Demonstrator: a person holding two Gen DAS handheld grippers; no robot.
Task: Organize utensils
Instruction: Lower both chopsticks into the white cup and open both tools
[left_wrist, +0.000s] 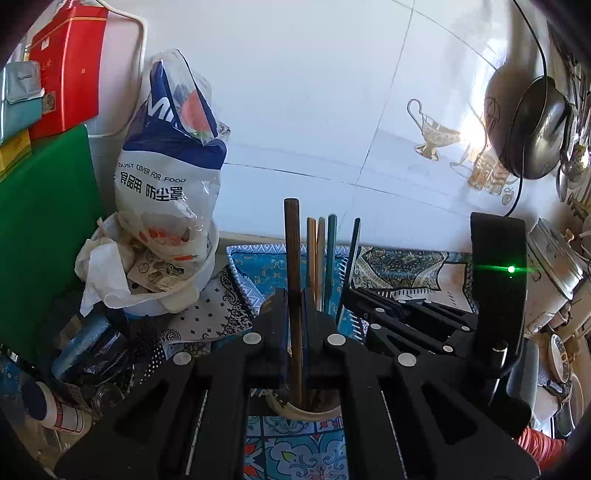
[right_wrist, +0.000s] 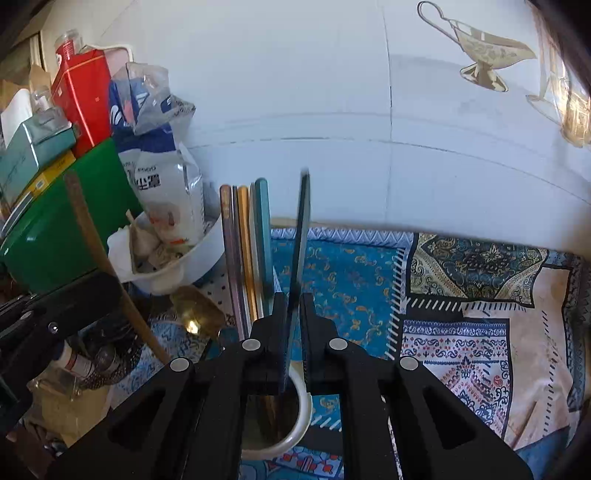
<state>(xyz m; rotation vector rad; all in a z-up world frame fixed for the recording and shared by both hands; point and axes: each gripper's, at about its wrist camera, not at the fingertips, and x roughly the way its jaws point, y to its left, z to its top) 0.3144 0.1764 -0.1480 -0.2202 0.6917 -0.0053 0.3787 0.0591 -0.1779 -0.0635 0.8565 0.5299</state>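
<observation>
Clamping a dark brown wooden chopstick (left_wrist: 293, 266) between its two pads, the left claw (left_wrist: 294, 314) holds the stick upright, its lower end reaching into a pale cup (left_wrist: 295, 410) directly beneath. Gripped at mid-length, the stick stays steady and its tip can be steered down through the cup's mouth, which is presumably why it is held that way. The right claw (right_wrist: 294, 321) is likewise pressed together on a dark teal chopstick (right_wrist: 301, 236), which leans slightly and descends towards the same cup (right_wrist: 301, 413); in the left view this claw appears just beside the left one, converging on the one container.

Standing in the cup already are several utensil handles (right_wrist: 245, 251), pinkish, golden and teal, bunched against its far side; this leaves open space at the near side for the incoming sticks. A golden spoon (right_wrist: 197, 314) lies just beside the cup, not yet collected.

Beneath everything, a patterned blue cloth (right_wrist: 351, 280) covers the worktop. To the left, a white bowl (right_wrist: 199, 266) holds a printed plastic bag (left_wrist: 166, 173), with a green box (left_wrist: 40, 229) and a red tin (left_wrist: 68, 70) behind. Judged from this layout, sorting is partly done, and both sticks need only lowering and release.
</observation>
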